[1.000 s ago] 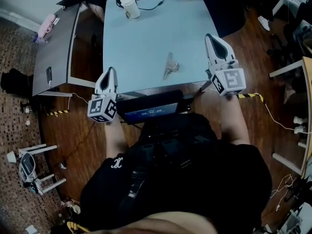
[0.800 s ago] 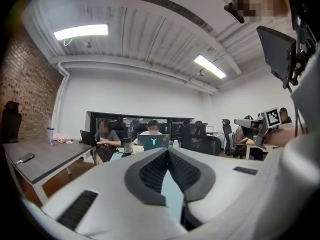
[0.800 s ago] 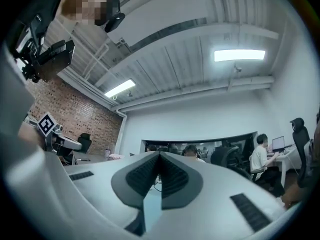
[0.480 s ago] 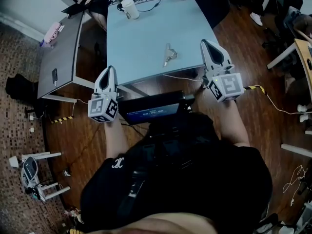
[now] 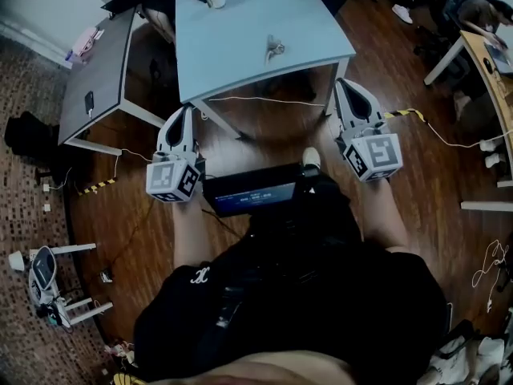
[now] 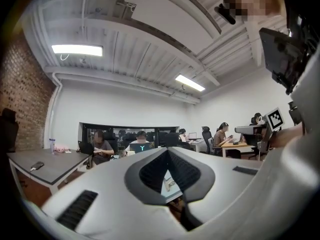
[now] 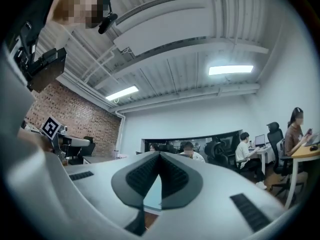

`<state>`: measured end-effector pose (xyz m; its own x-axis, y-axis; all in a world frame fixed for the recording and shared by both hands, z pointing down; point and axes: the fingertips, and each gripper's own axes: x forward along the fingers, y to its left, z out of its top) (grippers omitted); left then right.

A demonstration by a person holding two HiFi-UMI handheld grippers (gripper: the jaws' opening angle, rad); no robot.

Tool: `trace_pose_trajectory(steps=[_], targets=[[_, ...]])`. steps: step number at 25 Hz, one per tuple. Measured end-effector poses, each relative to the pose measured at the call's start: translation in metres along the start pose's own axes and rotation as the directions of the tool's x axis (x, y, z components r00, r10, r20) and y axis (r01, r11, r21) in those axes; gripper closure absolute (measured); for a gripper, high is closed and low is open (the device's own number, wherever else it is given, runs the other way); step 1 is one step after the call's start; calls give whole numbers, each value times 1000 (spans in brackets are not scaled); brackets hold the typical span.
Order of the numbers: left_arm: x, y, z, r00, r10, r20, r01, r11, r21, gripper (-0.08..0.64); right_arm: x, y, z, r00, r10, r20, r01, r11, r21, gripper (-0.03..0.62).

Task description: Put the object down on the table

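- Small silvery metal object (image 5: 274, 49) lies on the light blue square table (image 5: 232, 30), well apart from both my grippers; the put-down looks done.
- Probably light, stiff and a bit slippery; I'd pinch its narrow middle.
- Left gripper (image 5: 182, 115) and right gripper (image 5: 347, 87): jaws together, holding nothing.
- A second ago my grippers were at the table edge; now I've backed off over the brown wood floor (image 5: 264, 123).

Object on the table: too small to name

You cannot identify the small object (image 5: 274, 48) toward the near right corner of the table (image 5: 232, 54). The picture's top edge cuts off the table's far edge. The left gripper (image 5: 183, 111) and right gripper (image 5: 347, 84) hide your hands.
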<state>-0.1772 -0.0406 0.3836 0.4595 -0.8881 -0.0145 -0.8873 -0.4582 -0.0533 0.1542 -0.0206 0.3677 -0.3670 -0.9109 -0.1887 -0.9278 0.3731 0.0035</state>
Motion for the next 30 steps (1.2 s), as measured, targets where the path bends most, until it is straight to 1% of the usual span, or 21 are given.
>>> trace_pose_trajectory(steps=[2,5,10,16,22,27,30], targets=[[-19,-7,9,1000,1,17,-2,1000,6,569,-14,7,8,1000,-6,0,6,1000,3,614],[-42,-12,22,999,13,45,-13,1000,-4,569,-27,15,17,1000,-12,5,12,1000,1,614],[-57,-26,27,999,27,40,-27,1000,-5,569,-45,5,24,1000,-26,5,26,1000,1,612],[-61,-55,23,999,36,25,-36,999,-17,569,-66,-17,34,999,-40,-6,40,999,-19,612],[-53,-86,17,999,52,15,-52,998,-34,569,-86,-50,34,999,-39,-26,38,999,-25,612],[-49,-104,11,998,55,-3,-55,997,-46,569,-96,-59,36,999,-5,-42,3,999,-34,612],[-43,-117,14,999,52,-8,-52,998,-34,569,-100,-66,39,999,18,-49,-19,1000,-8,612]])
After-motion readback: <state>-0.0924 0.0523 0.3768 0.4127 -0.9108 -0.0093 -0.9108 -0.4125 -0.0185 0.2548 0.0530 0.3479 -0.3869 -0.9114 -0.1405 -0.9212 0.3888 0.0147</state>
